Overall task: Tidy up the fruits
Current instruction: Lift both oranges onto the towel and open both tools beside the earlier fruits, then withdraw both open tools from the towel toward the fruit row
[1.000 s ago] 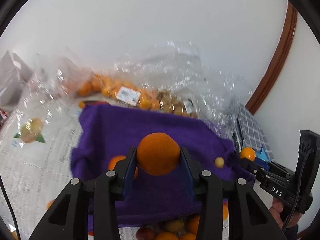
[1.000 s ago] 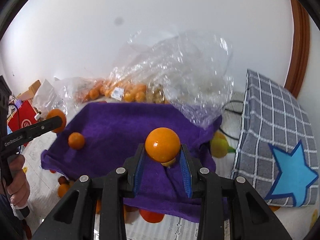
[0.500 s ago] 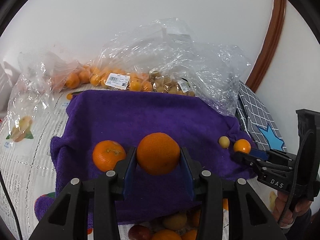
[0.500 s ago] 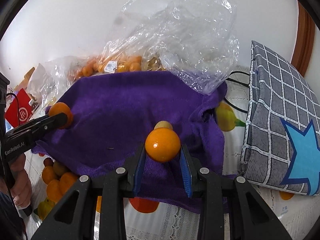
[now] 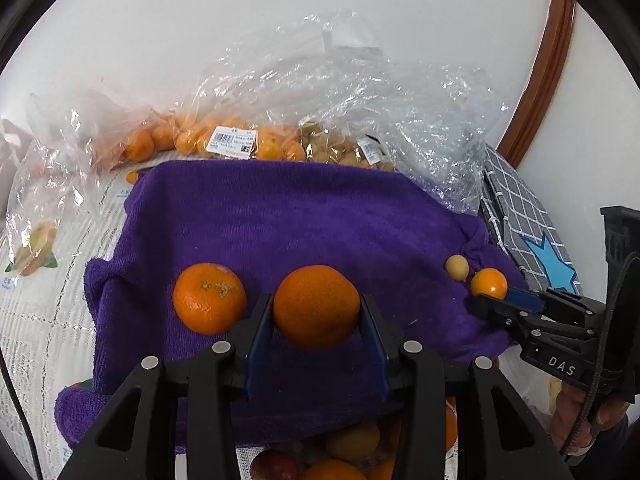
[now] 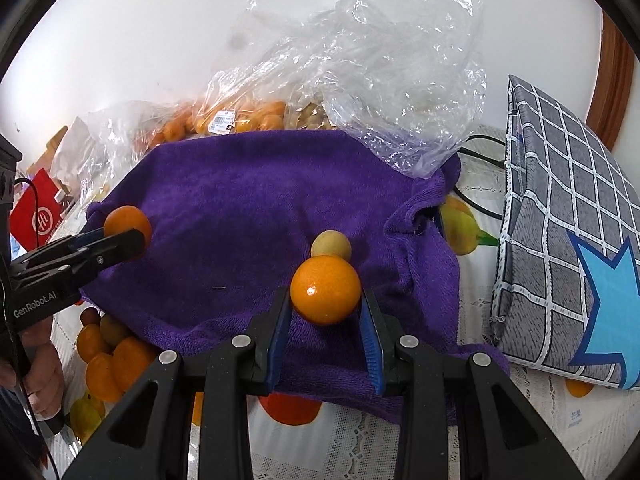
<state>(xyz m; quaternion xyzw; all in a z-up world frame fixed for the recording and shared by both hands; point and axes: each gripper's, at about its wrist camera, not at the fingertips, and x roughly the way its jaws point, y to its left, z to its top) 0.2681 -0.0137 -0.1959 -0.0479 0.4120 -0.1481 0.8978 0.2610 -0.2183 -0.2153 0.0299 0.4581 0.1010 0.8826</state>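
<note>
Pinching a rough orange (image 5: pixel 316 306) in the left gripper (image 5: pixel 316 320) above the purple towel's (image 5: pixel 304 224) near edge, beside a loose mandarin (image 5: pixel 209 298). Clamping a smooth orange (image 6: pixel 325 290) in the right gripper (image 6: pixel 326 320) near the towel's right edge, just before a small yellow fruit (image 6: pixel 331 245). Bagged fruit (image 5: pixel 224 142) along the far edge.

Both wrist views overlook one purple towel (image 5: pixel 304 220) closely.

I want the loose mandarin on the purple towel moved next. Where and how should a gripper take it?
Grip the loose mandarin across its widest middle, coming from above. It sits stem-end up and free on the purple towel. The clamped orange in the left gripper crowds one side, so set the fingers across the other two sides, probably.
</note>
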